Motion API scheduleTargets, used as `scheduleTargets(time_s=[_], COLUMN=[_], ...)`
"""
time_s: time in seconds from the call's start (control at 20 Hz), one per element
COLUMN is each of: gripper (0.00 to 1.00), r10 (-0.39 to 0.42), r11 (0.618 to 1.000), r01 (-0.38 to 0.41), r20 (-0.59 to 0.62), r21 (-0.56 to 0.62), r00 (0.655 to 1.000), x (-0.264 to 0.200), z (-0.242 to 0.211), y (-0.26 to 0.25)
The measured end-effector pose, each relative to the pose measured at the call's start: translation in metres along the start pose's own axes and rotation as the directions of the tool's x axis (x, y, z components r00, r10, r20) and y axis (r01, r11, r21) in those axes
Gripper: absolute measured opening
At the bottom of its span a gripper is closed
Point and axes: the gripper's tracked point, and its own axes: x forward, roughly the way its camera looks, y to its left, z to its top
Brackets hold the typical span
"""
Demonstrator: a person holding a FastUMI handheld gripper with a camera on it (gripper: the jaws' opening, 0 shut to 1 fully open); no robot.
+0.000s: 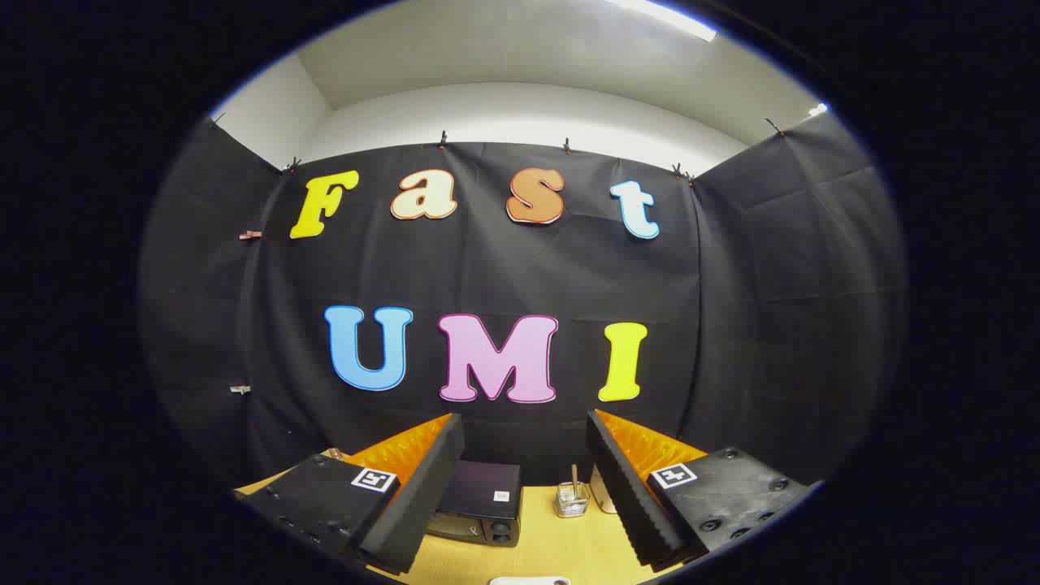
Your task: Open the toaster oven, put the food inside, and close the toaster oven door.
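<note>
Pale wooden tabletop [561, 548] runs ahead under the gripper [526, 496], smooth and light-grained. Nearest, at the bottom of the view between the two fingers, a small white object [530, 580] lies on the wood, too cut off to identify. The fingers [418, 496] stand spread wide apart, released, with nothing between them. Just ahead, beside the left finger, sits the dark toaster oven [479, 508], its door closed, knobs at its front right. To its right, near the right finger, a small clear glass holder [572, 500] holds a stick upright, and a pale object [602, 491] peeks from behind the right finger. Beyond these, black cloth [747, 325] walls the booth on three sides, clipped along its top edge. Above it rise white walls [520, 114] and a ceiling with a bright strip light [662, 16].
</note>
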Motion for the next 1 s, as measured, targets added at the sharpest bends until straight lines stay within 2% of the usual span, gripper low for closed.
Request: scheduleTargets(time_s=[0.55, 1.0], gripper=[0.97, 0.98], r10=[0.029, -0.003], r11=[1.0, 1.0], r01=[-0.03, 0.003], r20=[-0.009, -0.012], r21=[-0.005, 0.003], r00=[1.0, 1.0], x=[0.0061, 0.0083], z=[-0.0015, -0.0044], y=[0.0049, -0.0047])
